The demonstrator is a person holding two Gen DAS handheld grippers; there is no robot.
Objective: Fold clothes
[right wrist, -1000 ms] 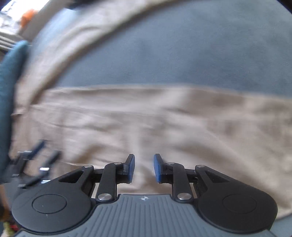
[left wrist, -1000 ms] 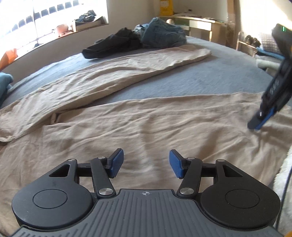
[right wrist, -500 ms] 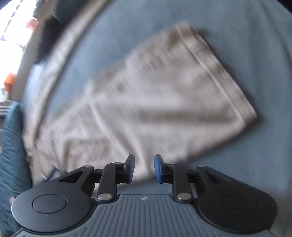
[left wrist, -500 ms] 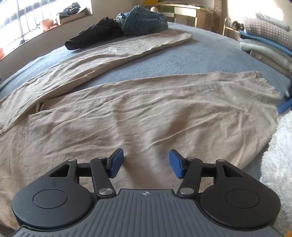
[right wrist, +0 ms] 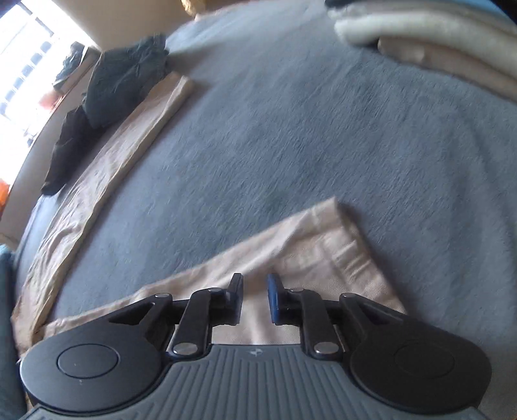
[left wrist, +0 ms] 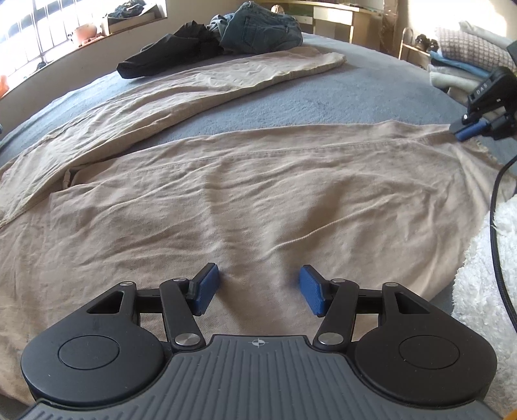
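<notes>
1. Beige trousers (left wrist: 245, 200) spread flat on blue-grey bed cover (left wrist: 339, 93), legs splayed in a V; near leg runs across the left wrist view, far leg (left wrist: 200, 87) angles off toward the dark clothes at the back.
2. Near-leg hem (right wrist: 339, 255) lies flat on the cover in the right wrist view, cuff stitching blurred.
3. Writing: white lettering on the right tool's black body (left wrist: 481, 89), looks like "DAS"; not sure. Nothing else readable.
4. Left gripper (left wrist: 258, 287): jaws about half open, blue pads low over the wrinkled near leg, nothing between them; contact with cloth unclear.
5. Right gripper (right wrist: 255, 299): jaws narrow, have just been closing, small gap left. Beige cloth visible under and past the tips, none seen pinched between the pads. In the left wrist view its blue tips (left wrist: 468, 129) sit at the hem end of the near leg; touching or just above, cannot tell.
6. Further out: black garment (left wrist: 168, 51) and blue jeans (left wrist: 258, 29) heaped at the far edge of the bed, jeans touching the far leg's end.
7. Folded stack of cream and blue textiles (left wrist: 458, 64) at right, cut off by the frame; white fluffy fabric (left wrist: 484, 258) at lower right, crossed by a black cable (left wrist: 496, 226).
8. Window ledge (left wrist: 87, 32) clutter overexposed, not identifiable. Right wrist view motion-blurred throughout.
</notes>
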